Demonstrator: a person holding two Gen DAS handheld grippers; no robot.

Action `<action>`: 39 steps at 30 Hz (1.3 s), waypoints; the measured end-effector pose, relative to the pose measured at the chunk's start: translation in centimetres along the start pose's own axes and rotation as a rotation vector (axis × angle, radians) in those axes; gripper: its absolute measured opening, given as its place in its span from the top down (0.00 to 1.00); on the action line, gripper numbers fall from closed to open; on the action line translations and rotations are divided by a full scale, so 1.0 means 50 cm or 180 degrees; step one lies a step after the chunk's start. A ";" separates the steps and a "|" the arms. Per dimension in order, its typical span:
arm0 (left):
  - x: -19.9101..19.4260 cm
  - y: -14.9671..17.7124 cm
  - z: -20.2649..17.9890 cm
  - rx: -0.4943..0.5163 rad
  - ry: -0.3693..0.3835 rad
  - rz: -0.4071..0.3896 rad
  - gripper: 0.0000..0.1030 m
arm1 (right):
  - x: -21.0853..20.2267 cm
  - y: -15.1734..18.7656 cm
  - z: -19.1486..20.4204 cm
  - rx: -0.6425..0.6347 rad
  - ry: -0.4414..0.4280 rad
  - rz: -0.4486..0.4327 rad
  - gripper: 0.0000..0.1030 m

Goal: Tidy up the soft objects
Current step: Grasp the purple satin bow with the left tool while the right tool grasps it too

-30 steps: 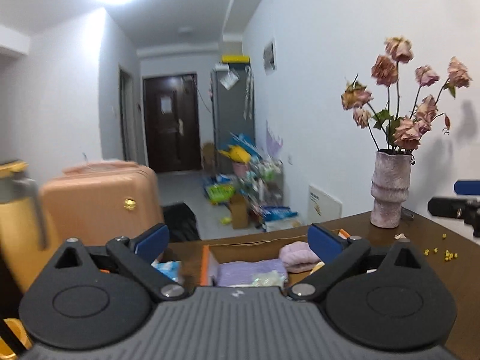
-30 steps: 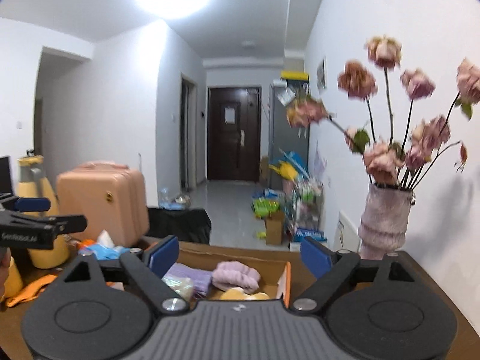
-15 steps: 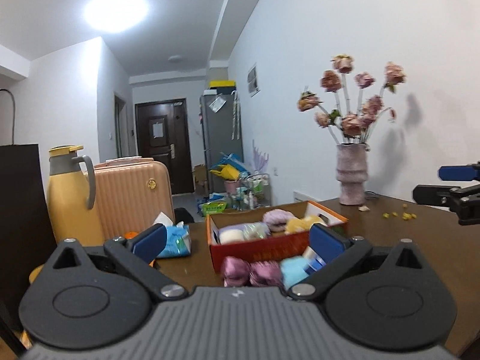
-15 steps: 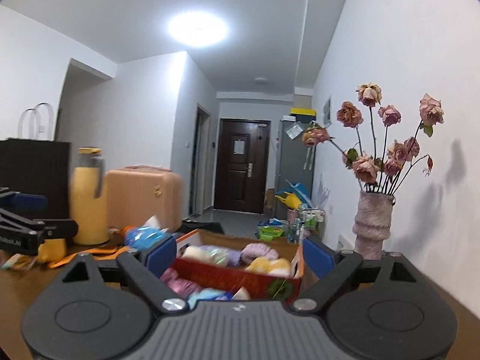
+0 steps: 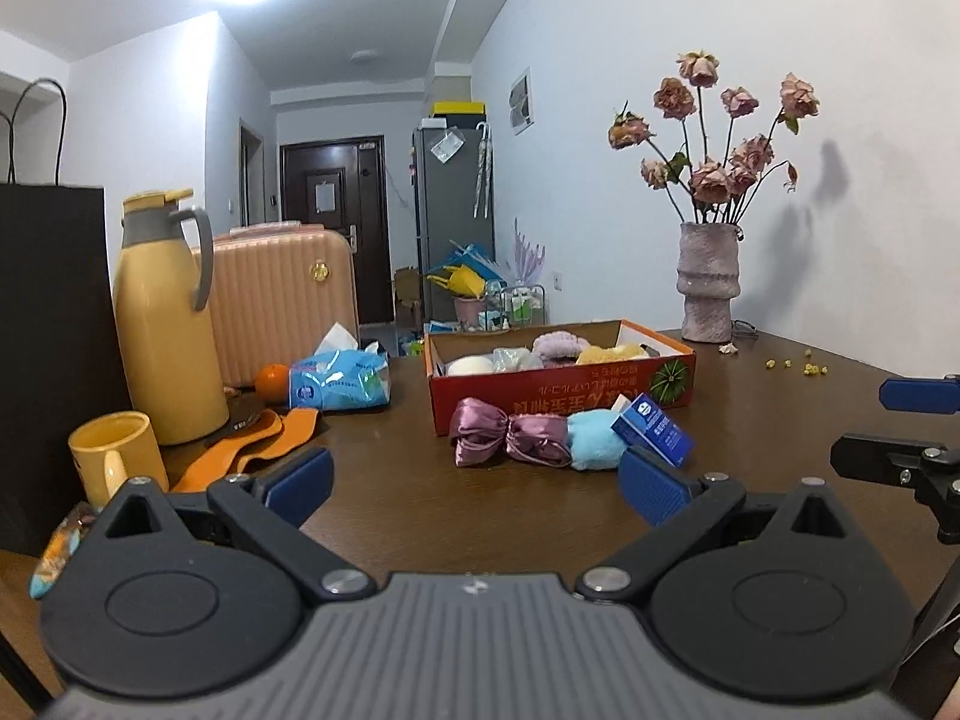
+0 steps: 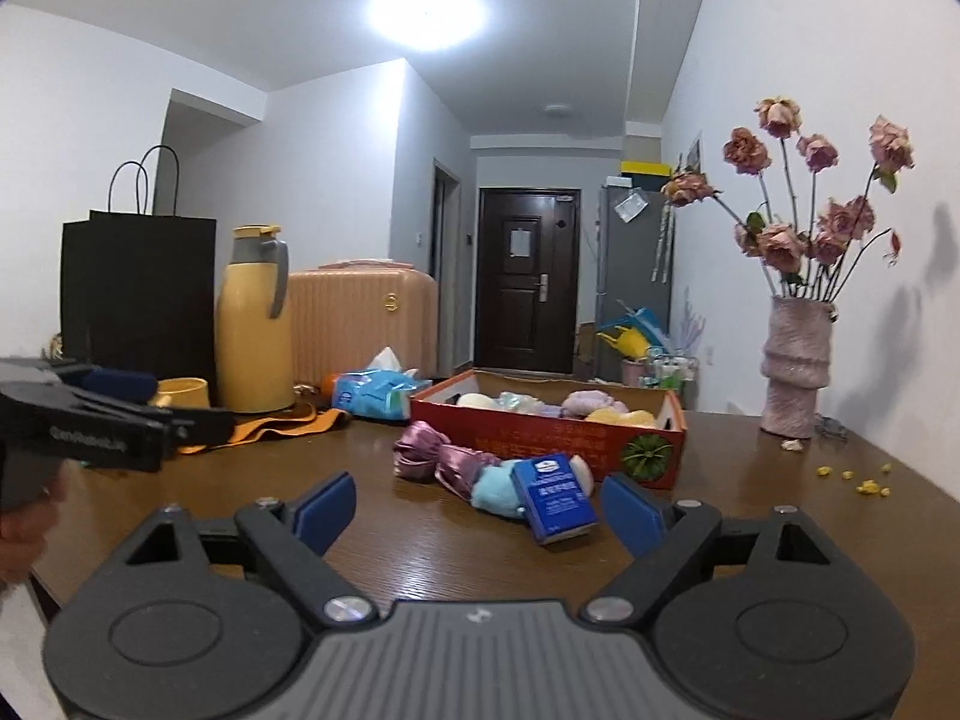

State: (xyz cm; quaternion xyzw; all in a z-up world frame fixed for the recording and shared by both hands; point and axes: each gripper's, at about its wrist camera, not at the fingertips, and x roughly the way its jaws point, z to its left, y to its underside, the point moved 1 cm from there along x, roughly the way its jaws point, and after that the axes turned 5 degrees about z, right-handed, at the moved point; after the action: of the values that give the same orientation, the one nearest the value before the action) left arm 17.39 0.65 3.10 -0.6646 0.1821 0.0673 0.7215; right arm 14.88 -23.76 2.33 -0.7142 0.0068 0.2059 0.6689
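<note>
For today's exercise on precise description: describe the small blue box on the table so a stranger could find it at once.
Start at the red cardboard box on the brown table. In front of it lies a row of soft things; the small blue box leans at the row's right end, against the light blue plush. It alone is hard-edged and printed.

A lived-in home, wooden table (image 5: 480, 516), vase of dried roses (image 5: 708, 282), suitcase (image 5: 282, 300), front door (image 6: 528, 288) down the hallway

Left gripper (image 5: 477, 480) open, empty, above brown table (image 5: 420, 498). Purple satin pouches (image 5: 507, 438) and blue plush (image 5: 594, 447) lie before red box (image 5: 558, 399).
</note>
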 end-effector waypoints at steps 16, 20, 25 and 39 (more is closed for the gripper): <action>0.351 -0.098 0.055 -0.0132 0.0194 0.0341 0.07 | 0.318 -0.053 -0.033 0.0417 -0.0353 0.0758 0.74; 0.472 -0.130 0.064 -0.0189 0.0258 0.0454 0.12 | 0.418 -0.096 -0.054 0.0406 -0.0305 0.0716 0.74; 0.600 -0.116 0.107 -0.0579 0.0431 0.0936 0.59 | 0.513 -0.117 -0.078 0.0397 -0.0213 0.0812 0.73; 0.328 -0.037 0.118 -0.0758 0.1018 0.0857 0.98 | 0.433 -0.072 -0.030 0.0420 -0.0724 0.0906 0.70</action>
State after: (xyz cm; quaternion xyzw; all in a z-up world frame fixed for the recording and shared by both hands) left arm 34.21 3.87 -0.63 -0.7169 0.3719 0.0777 0.5846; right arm 36.14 -19.09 -0.78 -0.6327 0.0456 0.3770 0.6749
